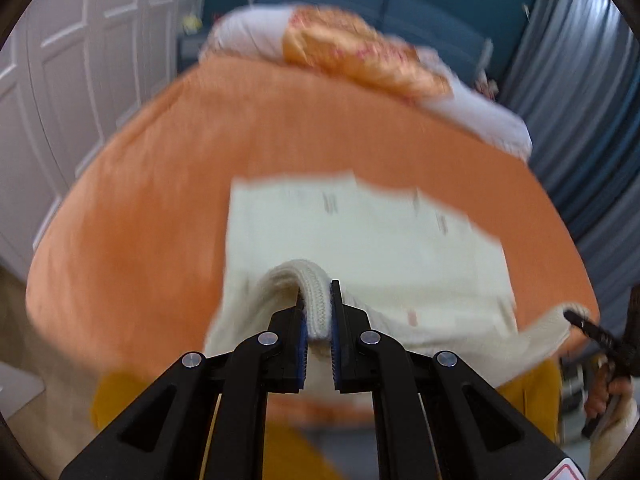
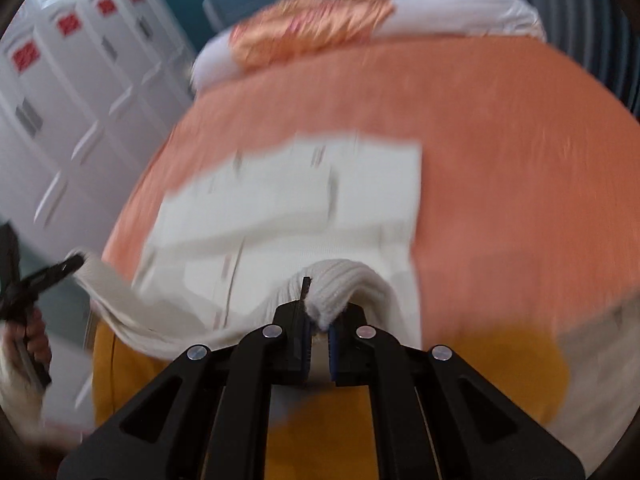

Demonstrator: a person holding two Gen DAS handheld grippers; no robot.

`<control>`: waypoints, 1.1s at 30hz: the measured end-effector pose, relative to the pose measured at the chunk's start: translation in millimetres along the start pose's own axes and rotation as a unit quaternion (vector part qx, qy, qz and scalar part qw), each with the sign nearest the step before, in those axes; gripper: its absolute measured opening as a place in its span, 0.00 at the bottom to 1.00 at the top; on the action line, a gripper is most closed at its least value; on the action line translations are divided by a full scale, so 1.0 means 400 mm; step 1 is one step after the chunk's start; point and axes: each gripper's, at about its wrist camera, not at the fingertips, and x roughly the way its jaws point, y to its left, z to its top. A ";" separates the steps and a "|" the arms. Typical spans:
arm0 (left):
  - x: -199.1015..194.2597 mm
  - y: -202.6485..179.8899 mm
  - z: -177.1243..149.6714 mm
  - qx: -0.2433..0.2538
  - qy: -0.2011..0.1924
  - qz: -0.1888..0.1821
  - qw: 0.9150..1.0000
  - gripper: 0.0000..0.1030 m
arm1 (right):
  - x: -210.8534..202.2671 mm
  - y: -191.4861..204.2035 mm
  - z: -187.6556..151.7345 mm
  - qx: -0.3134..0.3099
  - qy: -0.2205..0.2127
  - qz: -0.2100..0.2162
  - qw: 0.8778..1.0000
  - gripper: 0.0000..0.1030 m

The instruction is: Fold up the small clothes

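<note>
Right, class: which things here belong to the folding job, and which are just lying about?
Job: cream knit garment; left tool and right tool, both clamping its ribbed edge; orange bed.
Lying about: patterned pillow; white wardrobe doors; grey curtain.

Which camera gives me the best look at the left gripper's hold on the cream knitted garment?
The left wrist view: the left gripper clamps the cream knitted garment's ribbed edge, close up. The right wrist view shows that gripper only at the frame's left edge, small and blurred.
</note>
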 end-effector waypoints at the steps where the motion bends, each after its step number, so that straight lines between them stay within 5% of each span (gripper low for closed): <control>1: 0.020 -0.010 0.026 -0.006 -0.010 0.005 1.000 0.06 | 0.038 -0.012 0.039 0.012 -0.011 -0.003 1.000 0.05; 4: 0.143 0.015 0.098 -0.029 -0.023 0.023 0.999 0.06 | 0.139 -0.057 0.126 0.059 -0.028 -0.004 0.998 0.05; 8: 0.326 0.033 0.136 -0.042 0.009 0.059 0.997 0.06 | 0.258 -0.092 0.180 0.097 -0.020 -0.012 0.995 0.05; 18: 0.532 0.096 0.141 -0.065 0.054 0.100 0.991 0.09 | 0.447 -0.141 0.188 0.135 0.011 -0.026 0.990 0.08; 20: 0.551 0.096 0.138 -0.060 0.054 0.113 0.990 0.16 | 0.458 -0.144 0.188 0.138 0.006 -0.028 0.990 0.09; 23: 0.538 0.089 0.137 -0.060 0.043 0.114 0.991 0.17 | 0.414 -0.136 0.179 0.150 -0.024 -0.008 0.988 0.15; 25: 0.488 0.078 0.139 -0.065 0.024 0.094 0.993 0.22 | 0.372 -0.120 0.172 0.145 -0.058 -0.003 0.988 0.33; 27: 0.425 0.061 0.138 -0.065 -0.016 0.086 0.994 0.43 | 0.284 -0.082 0.147 0.125 -0.140 -0.036 0.982 0.71; 28: 0.389 0.050 0.135 -0.062 -0.038 0.090 0.993 0.53 | 0.263 -0.072 0.141 0.119 -0.156 -0.040 0.980 0.72; 30: 0.315 0.020 0.117 -0.053 -0.075 0.083 0.992 0.57 | 0.230 -0.035 0.115 0.097 -0.154 -0.020 0.983 0.70; 33: 0.269 -0.052 0.053 -0.016 -0.052 0.033 0.998 0.57 | 0.243 0.058 0.048 0.034 -0.079 0.034 0.996 0.52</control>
